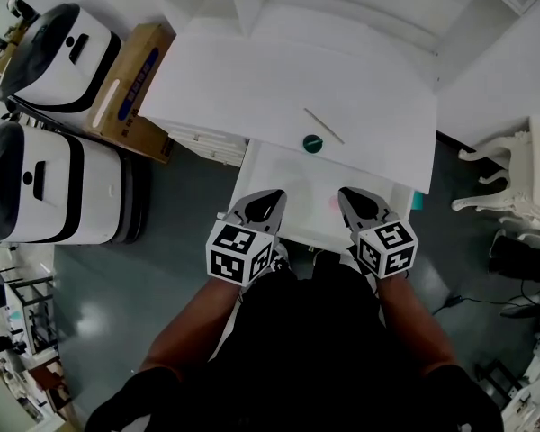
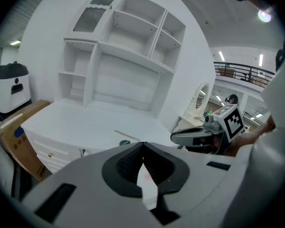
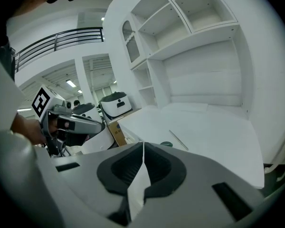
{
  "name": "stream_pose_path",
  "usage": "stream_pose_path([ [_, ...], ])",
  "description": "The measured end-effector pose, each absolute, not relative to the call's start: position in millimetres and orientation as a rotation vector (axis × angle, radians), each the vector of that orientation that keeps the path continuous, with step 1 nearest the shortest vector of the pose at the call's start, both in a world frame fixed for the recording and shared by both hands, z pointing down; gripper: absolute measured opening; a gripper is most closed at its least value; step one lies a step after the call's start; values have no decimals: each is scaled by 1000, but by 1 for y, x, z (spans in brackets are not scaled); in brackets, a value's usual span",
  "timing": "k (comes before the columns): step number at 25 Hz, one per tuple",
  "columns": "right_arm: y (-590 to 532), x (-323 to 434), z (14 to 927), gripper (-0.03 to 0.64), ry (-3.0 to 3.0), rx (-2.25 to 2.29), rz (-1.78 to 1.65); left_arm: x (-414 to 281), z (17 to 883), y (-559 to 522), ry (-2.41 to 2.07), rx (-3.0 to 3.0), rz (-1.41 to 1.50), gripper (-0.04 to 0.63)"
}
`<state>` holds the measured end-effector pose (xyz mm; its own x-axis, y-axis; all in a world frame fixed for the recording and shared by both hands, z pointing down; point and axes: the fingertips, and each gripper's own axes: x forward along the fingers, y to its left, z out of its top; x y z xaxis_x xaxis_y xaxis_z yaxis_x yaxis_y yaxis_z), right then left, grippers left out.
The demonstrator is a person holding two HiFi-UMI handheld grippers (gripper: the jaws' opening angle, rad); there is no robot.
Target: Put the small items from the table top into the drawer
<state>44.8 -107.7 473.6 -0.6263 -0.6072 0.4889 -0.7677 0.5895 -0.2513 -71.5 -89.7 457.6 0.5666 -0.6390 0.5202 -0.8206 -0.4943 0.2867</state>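
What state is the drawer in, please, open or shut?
Open: the drawer sticks out from beneath the table top, its white inside exposed in the head view.

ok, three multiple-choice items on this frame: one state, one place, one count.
1. The drawer under the table top is:
A. shut
B. pulled open
C. taken out and set aside

2. The green round item lies:
A. on the table top, beside the thin stick
B. in the drawer
C. on a shelf

3. Small items on the table top:
A. none
B. four
C. two

Answers:
1 B: in the head view the drawer juts out past the table's front edge, towards the person.
2 A: it sits near the front edge of the table top, close to one end of the stick.
3 C: only the green round item and the thin stick show on the white surface.
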Motion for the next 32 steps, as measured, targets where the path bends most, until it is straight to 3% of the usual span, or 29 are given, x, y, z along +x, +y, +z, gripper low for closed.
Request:
stream_pose_path([
  [22,-201,2,574,32,-2278,963,337,-100,496,-77,-1164,2160,544,3],
  [26,-213,-4,589,86,-2253,917,327,-102,499,-77,-1166,2146,546,3],
  [32,-234,-9,610,98,-2190,891,291,-107,504,-74,-1172,2120,549,3],
])
